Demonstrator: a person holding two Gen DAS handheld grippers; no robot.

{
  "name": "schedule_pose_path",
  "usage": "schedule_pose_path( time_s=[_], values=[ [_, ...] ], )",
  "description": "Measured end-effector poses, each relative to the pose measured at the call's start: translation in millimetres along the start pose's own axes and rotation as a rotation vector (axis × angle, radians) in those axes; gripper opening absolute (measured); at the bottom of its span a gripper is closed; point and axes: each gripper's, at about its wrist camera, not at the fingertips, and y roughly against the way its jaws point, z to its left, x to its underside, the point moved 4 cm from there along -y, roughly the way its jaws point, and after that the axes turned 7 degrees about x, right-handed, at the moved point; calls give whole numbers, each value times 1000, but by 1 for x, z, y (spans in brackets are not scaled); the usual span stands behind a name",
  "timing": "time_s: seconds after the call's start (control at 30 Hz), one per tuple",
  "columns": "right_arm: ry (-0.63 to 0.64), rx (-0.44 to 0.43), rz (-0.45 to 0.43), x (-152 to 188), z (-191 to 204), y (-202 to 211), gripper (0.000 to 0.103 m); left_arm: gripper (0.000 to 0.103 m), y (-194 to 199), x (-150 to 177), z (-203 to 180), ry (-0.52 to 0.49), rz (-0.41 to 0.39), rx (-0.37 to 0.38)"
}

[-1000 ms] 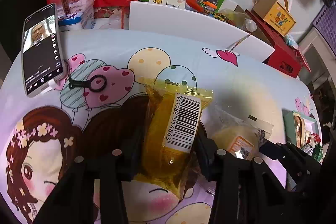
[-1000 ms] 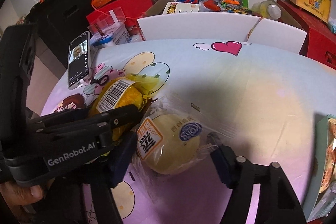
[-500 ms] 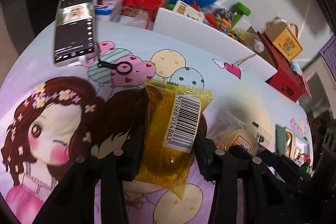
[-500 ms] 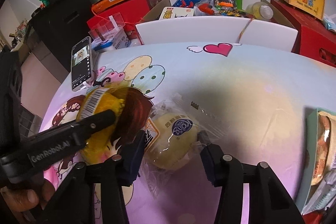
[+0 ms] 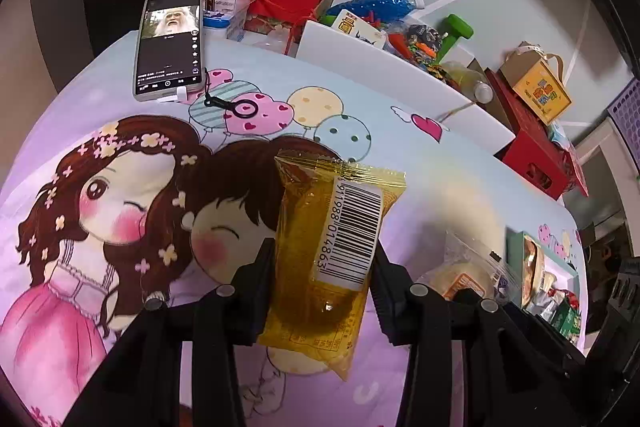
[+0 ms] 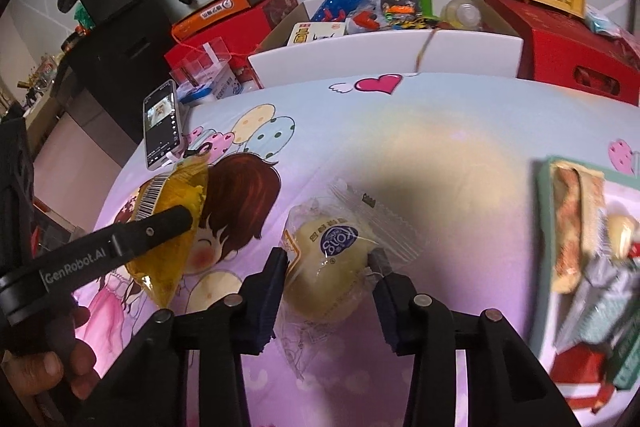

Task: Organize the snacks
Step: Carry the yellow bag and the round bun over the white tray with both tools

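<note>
Left wrist view shows my left gripper (image 5: 324, 287) clamped on a yellow snack packet (image 5: 334, 255): both pads press its sides, and the packet stands between the fingers with its barcode label facing me, its crimped top edge pointing to the far side and its lower corner hanging toward me below the pads. It is lifted clear of the cartoon tablecloth (image 5: 120, 211). Far left on the cloth lies a phone (image 5: 170, 43) with its screen lit, and beyond the table's far edge sits a white box (image 5: 400, 75) full of clutter.

From the right wrist view, my right gripper (image 6: 330, 267) has a clear-wrapped round bun (image 6: 332, 259) between its fingers, and the jaws are closing on it. The left pad meets the wrapper's side and the right fingertip digs into the crinkled plastic at the bun's right edge, so I read it as gripped. The wrapper's loose end trails toward me between the fingers, and its far sealed edge sticks up and to the right. I cannot tell for sure whether the bun is off the cloth.

In that same view the left gripper and its yellow packet sit to the left, near but apart from the bun, with a hand (image 6: 52, 363) on its handle at the near left. At the right edge lies a green tray (image 6: 546, 211) holding other wrapped snacks, well apart from both grippers.
</note>
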Motion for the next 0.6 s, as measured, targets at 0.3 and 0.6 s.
schedule_pose_path(
  time_s=[0.3, 0.6],
  values=[
    [-49, 13, -25, 14, -26, 33, 44, 45, 18, 22, -25, -18, -15, 0],
    [-94, 29, -59, 28, -52, 65, 44, 45, 18, 38, -65, -93, -6, 27]
  ],
)
